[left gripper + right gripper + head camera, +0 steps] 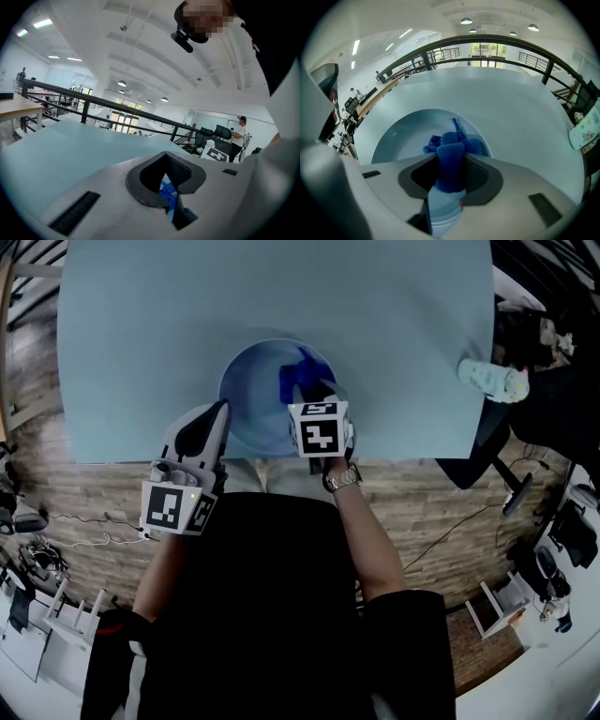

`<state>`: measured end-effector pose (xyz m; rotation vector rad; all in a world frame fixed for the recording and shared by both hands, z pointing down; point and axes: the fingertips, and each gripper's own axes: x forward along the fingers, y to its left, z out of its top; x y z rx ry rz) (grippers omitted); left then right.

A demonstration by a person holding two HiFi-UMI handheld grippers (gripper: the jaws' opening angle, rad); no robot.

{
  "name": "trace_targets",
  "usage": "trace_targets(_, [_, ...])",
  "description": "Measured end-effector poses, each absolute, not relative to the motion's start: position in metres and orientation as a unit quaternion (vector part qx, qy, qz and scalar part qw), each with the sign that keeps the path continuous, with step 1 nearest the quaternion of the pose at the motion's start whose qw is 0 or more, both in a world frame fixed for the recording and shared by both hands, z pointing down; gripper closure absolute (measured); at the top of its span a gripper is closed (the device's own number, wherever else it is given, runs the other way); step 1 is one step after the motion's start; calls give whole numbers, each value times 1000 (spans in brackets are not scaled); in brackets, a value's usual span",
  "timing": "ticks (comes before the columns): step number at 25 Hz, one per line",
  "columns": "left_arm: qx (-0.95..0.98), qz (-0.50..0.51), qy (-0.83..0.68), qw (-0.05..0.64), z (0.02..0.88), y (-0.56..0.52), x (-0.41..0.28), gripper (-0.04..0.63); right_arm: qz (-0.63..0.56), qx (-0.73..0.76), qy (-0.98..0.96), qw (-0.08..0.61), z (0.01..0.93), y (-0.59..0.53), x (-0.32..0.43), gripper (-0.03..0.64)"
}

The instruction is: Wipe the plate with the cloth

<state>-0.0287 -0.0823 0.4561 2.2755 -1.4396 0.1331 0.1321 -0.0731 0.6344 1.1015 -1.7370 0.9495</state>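
A pale blue plate (258,395) sits on the light blue table (131,343), close to its front edge. A dark blue cloth (305,376) lies bunched on the plate's right half. My right gripper (314,392) is shut on the cloth (450,161), which presses onto the plate (401,140). My left gripper (221,411) is tilted at the plate's left rim. Its jaws stand almost together (165,187) with a thin strip of the plate's rim (171,213) between them. Part of the cloth (166,192) shows through the gap.
A patterned whitish object (492,379) lies at the table's right edge. Dark chairs and cables stand on the floor to the right. A black railing (511,44) runs behind the table. A person (240,131) stands far off.
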Motion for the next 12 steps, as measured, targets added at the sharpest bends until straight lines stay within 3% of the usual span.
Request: trace_targets(12, [825, 40, -528, 198, 441, -58, -28, 594, 335, 460, -750, 337, 573, -74, 110, 499])
